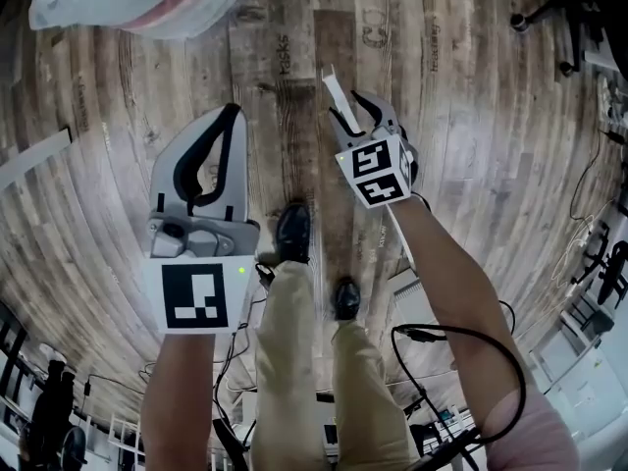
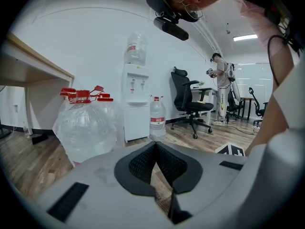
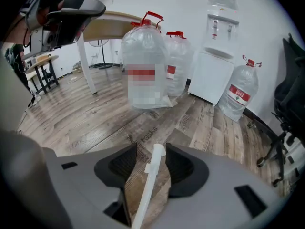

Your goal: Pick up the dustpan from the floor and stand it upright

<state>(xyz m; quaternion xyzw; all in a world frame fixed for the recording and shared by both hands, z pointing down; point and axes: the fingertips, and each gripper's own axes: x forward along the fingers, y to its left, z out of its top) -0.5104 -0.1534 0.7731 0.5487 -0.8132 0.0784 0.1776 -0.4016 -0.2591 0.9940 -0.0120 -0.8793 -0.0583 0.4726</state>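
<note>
Left gripper (image 1: 232,114) (image 2: 155,144): we read the jaws as pressed together at the tips, with nothing between them. It is held over the floor, just left of the person's legs.
Right gripper (image 1: 351,106) (image 3: 151,149): jaws spread a little, with the dustpan handle between them.
Dustpan handle (image 1: 332,88) (image 3: 148,187): white and thin, it runs lengthwise through the gap. Its top end touches one pad, and we see floor between it and the other pad. In the head view it carries on under the right hand; we cannot make out the pan itself.
Shoes (image 1: 292,232): two dark shoes, planted on the floor between the grippers.
Floor (image 1: 118,145) (image 3: 86,109): wood-look planks.
Bagged bottles (image 2: 86,128) (image 3: 143,66): large clear bottles with red handles, wrapped in plastic, standing on the floor under the desk edge.
Desk (image 3: 102,25): pale top, just behind the bagged bottles.
Dispenser (image 2: 136,104) (image 3: 212,75): white, against the wall, with a bottle on top.
Single bottle (image 2: 157,118) (image 3: 240,97): stands just beside the dispenser.
Chair (image 2: 188,101): black, farther along the wall.
Person (image 2: 221,87): stands beyond the chair.
</note>
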